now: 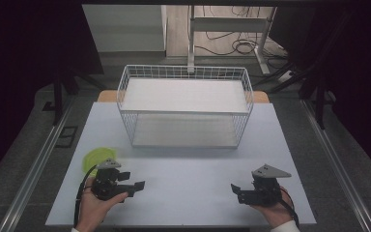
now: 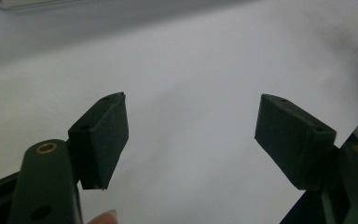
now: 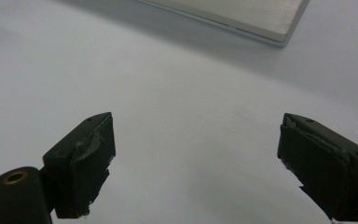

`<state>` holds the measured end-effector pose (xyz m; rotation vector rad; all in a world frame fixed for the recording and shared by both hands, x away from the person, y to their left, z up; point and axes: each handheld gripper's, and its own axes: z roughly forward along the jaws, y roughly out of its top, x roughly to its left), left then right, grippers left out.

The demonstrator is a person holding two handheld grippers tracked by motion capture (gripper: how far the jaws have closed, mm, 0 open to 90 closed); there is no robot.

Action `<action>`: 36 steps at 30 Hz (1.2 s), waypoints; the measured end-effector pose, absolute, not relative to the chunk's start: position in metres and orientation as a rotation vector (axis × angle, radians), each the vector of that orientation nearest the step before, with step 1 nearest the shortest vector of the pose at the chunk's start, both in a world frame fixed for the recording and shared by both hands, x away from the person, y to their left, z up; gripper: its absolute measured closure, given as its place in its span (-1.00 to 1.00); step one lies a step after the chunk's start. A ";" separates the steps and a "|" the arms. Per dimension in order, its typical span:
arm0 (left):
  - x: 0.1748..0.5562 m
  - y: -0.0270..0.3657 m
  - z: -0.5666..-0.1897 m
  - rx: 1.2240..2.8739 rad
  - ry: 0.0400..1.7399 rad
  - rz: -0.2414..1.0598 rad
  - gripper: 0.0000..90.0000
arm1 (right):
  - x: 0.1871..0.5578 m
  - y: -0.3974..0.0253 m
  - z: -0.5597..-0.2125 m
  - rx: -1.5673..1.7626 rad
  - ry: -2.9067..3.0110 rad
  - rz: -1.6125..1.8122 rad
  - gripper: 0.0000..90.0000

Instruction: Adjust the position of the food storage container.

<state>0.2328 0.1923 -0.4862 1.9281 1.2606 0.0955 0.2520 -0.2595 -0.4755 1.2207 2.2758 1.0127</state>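
Left gripper (image 1: 134,185) and right gripper (image 1: 237,189) are hovering wide open, empty. Green disc (image 1: 96,158), possibly a thin light lid, is lying beside left; pinching its rim looks best.

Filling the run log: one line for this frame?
left gripper: open, empty, beside green disc | right gripper: open, empty | wire basket: mid-table, nothing visible inside

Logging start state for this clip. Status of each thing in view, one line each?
Left claw: open, nothing between the jaws, held low over the table.
Right claw: open, nothing between the jaws, held low over the table.
Wire basket: upright at the table's far side, nothing inside but a white board lying across its top.
Green disc: flat on the table, partly hidden behind the left claw, not gripped.
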 end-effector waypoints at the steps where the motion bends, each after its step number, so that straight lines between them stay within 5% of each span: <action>1: 0.233 0.192 -0.486 1.928 1.258 0.095 -0.43 | 0.251 -0.260 -0.475 1.222 2.272 1.020 -0.73; 36: 0.225 0.214 -0.443 1.864 1.210 0.098 -0.37 | 0.249 -0.258 -0.471 1.225 2.293 1.058 -0.60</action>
